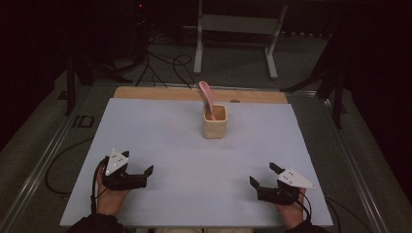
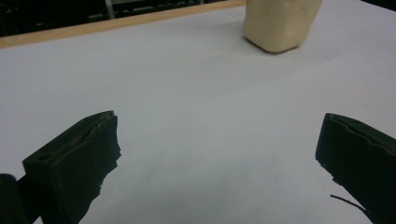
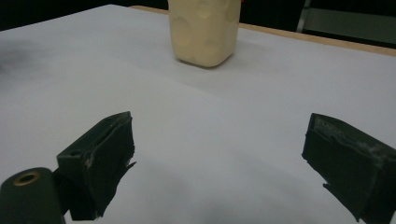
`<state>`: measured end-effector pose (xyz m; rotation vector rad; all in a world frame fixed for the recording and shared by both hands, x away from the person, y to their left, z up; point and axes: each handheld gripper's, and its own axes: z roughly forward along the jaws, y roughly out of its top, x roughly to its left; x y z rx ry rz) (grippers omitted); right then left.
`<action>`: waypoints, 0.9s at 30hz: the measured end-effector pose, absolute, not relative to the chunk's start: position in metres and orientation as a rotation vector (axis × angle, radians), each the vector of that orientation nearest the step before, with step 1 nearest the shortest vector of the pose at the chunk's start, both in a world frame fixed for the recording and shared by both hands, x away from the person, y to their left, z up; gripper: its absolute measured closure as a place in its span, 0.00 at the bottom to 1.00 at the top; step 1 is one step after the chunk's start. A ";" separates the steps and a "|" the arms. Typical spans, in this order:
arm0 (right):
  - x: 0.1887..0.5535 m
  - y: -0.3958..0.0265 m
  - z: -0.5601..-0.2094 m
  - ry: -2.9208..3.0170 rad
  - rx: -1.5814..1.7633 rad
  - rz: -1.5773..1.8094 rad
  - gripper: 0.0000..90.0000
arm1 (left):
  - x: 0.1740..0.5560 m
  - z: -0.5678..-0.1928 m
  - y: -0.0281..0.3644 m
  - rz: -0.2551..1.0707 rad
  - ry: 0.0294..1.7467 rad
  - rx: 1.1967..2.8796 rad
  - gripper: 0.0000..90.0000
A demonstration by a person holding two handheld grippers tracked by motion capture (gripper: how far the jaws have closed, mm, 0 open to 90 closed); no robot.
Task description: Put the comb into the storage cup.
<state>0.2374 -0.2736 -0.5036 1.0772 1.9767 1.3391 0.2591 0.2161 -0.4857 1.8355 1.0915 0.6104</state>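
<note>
With both grippers' fingers released near the tabletop's point(image 1: 160, 145) front edge, the pink spatula point(image 1: 208, 96) should be grasped above the beige cup's point(image 1: 214, 122) rim by the right gripper point(image 1: 263, 177), the left gripper point(image 1: 141, 167) steadying the cup.

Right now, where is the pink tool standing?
In the high view, the pink tool stands tilted in the cream cup, at the far middle of the white table sheet, near the wooden edge.
</note>
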 end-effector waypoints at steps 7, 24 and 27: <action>0.237 -0.273 -0.502 1.977 1.069 1.345 0.10 | 0.239 -0.497 0.221 0.619 1.077 1.846 0.00; 0.236 -0.287 -0.495 1.922 1.078 1.369 0.10 | 0.219 -0.496 0.238 0.721 1.067 1.755 0.00; 0.237 -0.289 -0.495 1.918 1.080 1.365 0.10 | 0.220 -0.495 0.243 0.734 1.081 1.722 0.00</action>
